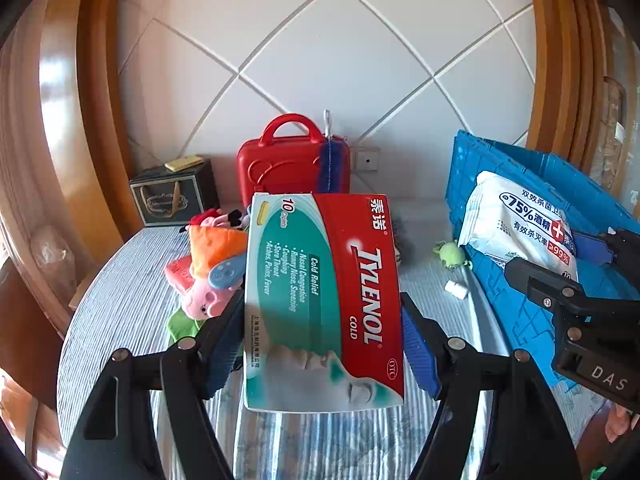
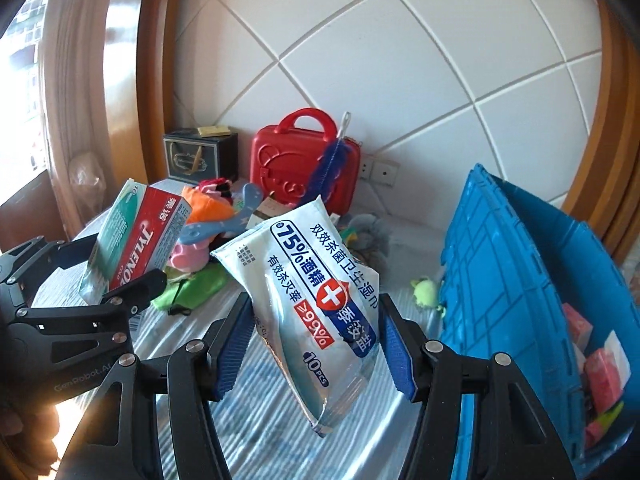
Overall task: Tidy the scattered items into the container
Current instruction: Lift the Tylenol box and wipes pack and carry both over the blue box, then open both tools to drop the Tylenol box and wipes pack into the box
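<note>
The Tylenol box [image 1: 324, 300], light stiff card best pinched across its flat sides, sits clamped in the left hand-held gripper [image 1: 322, 344] at frame centre. The right hand-held gripper [image 2: 316, 344] grips the soft, slippery wipes pack [image 2: 312, 292] at its edges, left of the blue container [image 2: 520, 280]. Below lies a striped tabletop [image 1: 120, 300] strewn with toys before a tiled wall [image 1: 320, 40].

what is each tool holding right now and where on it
The left tool clamps the Tylenol box across its long side edges. The right tool pinches the wet wipes pack by its side edges, near the lower half.
</note>
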`<state>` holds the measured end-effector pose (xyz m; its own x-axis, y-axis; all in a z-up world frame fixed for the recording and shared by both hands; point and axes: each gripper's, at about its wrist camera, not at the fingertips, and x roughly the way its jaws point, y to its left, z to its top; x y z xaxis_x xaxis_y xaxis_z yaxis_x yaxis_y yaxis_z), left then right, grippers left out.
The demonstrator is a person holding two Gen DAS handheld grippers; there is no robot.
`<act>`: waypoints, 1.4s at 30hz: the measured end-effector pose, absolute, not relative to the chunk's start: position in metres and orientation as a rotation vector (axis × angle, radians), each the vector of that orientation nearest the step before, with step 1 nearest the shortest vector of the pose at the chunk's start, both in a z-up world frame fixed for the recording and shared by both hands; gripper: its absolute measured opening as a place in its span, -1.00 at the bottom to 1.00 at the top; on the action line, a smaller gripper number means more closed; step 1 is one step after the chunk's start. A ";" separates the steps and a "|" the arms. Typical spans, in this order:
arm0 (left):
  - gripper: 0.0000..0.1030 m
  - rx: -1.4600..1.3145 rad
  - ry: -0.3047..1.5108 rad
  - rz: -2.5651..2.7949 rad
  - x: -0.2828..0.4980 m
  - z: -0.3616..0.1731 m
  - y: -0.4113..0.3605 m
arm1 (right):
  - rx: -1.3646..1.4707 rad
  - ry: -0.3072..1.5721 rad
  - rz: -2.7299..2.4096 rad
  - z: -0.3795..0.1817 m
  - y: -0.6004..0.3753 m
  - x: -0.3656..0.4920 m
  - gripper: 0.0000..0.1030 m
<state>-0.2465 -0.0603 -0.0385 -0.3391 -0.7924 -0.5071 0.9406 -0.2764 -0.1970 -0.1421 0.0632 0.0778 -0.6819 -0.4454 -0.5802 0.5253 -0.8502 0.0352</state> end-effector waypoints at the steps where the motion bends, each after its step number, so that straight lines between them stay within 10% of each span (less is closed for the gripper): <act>1: 0.38 0.362 0.547 -1.865 -0.251 -0.032 -0.059 | 0.799 0.178 -2.489 0.082 0.071 -0.143 0.16; 29: 0.38 0.413 0.591 -2.076 -0.579 0.127 -0.069 | 0.789 0.178 -2.686 0.085 0.399 -0.309 0.16; 42: 0.38 0.784 0.786 -1.971 -0.709 0.078 -0.146 | 1.161 0.211 -2.574 0.028 0.435 -0.426 0.16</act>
